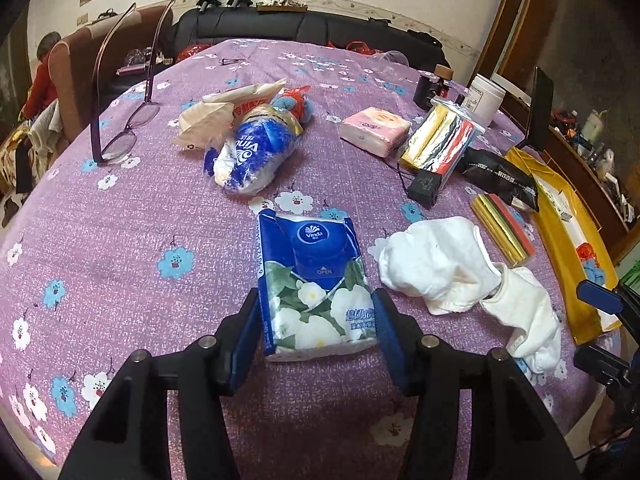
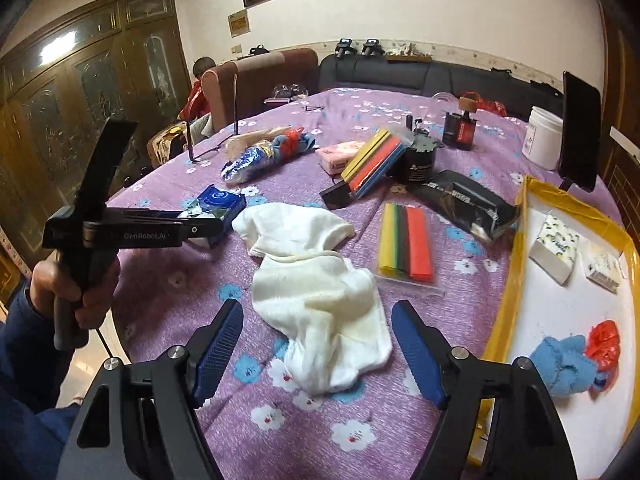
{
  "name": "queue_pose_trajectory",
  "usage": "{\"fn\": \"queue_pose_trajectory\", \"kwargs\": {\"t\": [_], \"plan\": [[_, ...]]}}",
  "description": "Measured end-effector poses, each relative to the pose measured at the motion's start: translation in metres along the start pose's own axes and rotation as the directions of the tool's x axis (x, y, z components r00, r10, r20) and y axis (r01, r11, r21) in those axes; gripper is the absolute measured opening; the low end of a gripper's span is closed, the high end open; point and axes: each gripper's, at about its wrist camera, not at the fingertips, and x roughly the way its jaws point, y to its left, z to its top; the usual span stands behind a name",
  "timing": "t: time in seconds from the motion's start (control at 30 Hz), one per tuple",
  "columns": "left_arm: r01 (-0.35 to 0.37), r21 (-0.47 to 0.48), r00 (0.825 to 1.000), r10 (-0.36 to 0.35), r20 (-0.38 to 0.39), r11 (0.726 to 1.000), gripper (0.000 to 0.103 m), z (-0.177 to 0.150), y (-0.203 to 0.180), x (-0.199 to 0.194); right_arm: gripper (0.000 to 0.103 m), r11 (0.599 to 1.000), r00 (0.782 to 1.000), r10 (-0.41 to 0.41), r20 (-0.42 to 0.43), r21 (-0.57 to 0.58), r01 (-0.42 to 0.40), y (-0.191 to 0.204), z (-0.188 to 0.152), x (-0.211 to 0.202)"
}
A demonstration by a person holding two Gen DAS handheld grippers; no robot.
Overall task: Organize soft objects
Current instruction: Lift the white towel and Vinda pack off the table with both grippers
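Left fingers (image 1: 316, 334) clasping one tissue pack (image 1: 314, 284), right fingers (image 2: 318, 354) wide open, empty, one white cloth (image 2: 316, 280)

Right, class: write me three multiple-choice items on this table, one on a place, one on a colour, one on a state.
1. The flat blue pack is:
A in the tray
B between the left gripper jaws
C on the sofa
2. The crumpled cloth is:
A red
B white
C black
3. The right gripper jaws are:
A shut on the cloth
B shut empty
C open

Key: B, a jaw stands at each side of the pack; B, it is plainly white; C, the jaws stand wide apart, gripping nothing.
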Motion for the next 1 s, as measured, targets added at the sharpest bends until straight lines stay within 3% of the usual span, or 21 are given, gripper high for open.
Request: {"fn": "queue_pose_trajectory", "kwargs": {"t": [0.23, 0.3, 0.4, 0.7, 1.0], "plan": [[-0.019, 0.024, 0.999, 0.019, 0.033, 1.000, 0.050, -0.004, -0.006, 0.000, 0.077, 0.998, 0.995, -0.046, -0.086, 0.028, 0.049, -0.004, -0.002, 0.035], [-0.010, 0.023, 0.999, 0.009, 0.039, 1.000, 0.048, -0.005, -0.007, -0.002, 0.028, 0.999, 0.995, -0.001, -0.096, 0.053, 0.006, -0.006, -0.004, 0.037], [-0.002, 0.025, 0.999, 0.001, 0.048, 1.000, 0.046, -0.006, -0.009, -0.004, 0.020, 1.000, 0.997, -0.007, -0.074, 0.028, 0.009, -0.002, -0.005, 0.030], [0.040, 0.042, 0.993, -0.045, 0.108, 0.998, 0.046, -0.001, -0.025, -0.022, 0.020, 0.994, 0.994, 0.057, 0.095, 0.086, -0.065, -0.011, 0.007, -0.012], [0.051, 0.060, 0.991, -0.058, 0.120, 0.997, 0.046, 0.002, -0.035, -0.030, 0.021, 0.986, 0.989, 0.091, 0.116, 0.130, -0.106, -0.015, 0.006, -0.018]]}}
